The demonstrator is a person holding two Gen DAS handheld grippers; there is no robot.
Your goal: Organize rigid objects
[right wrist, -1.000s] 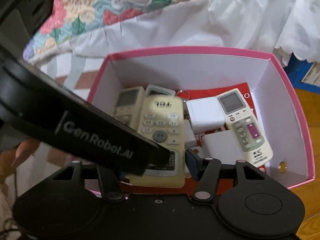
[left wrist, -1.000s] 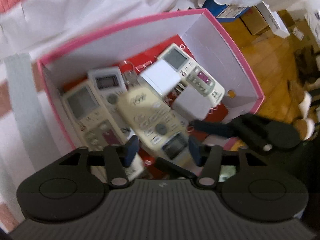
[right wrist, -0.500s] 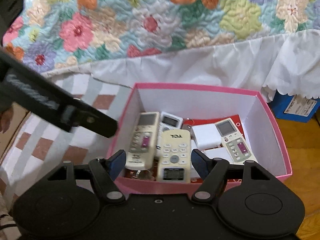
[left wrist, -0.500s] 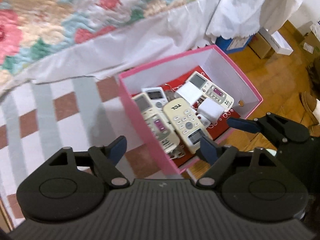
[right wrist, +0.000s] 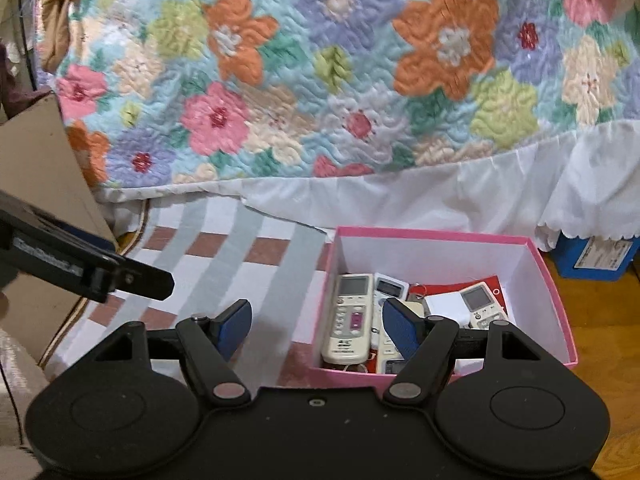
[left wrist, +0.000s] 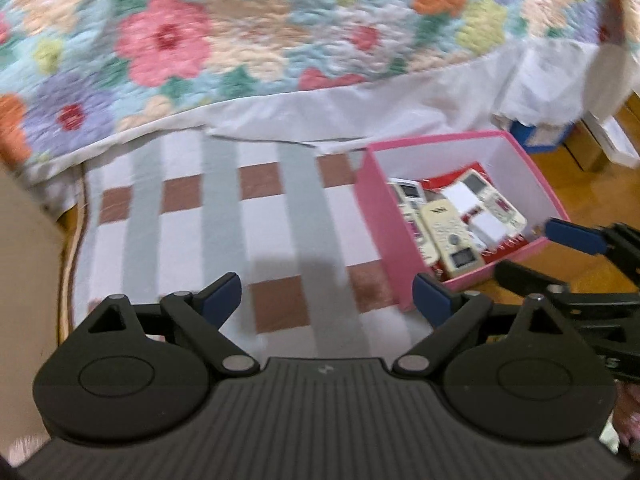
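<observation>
A pink box (left wrist: 378, 216) (right wrist: 532, 252) sits on the floor beside a striped mat. It holds several cream remote controls (left wrist: 450, 236) (right wrist: 350, 320), white adapters (left wrist: 464, 199) (right wrist: 442, 308) and a red card. My left gripper (left wrist: 328, 300) is open and empty, above the mat, left of the box. My right gripper (right wrist: 316, 326) is open and empty, in front of the box's near left corner. The right gripper also shows at the right edge of the left wrist view (left wrist: 576, 240).
A bed with a floral quilt (right wrist: 320, 68) and white skirt runs along the back. The checked mat (left wrist: 224, 224) covers the floor at left. A blue box (right wrist: 596, 254) stands under the bed at right. A cardboard box (right wrist: 36, 160) stands at left. Wooden floor lies at right.
Both grippers have pulled back and up from the box. The left gripper let go of the cream remote, which now lies in the box, and swung left over the mat.
</observation>
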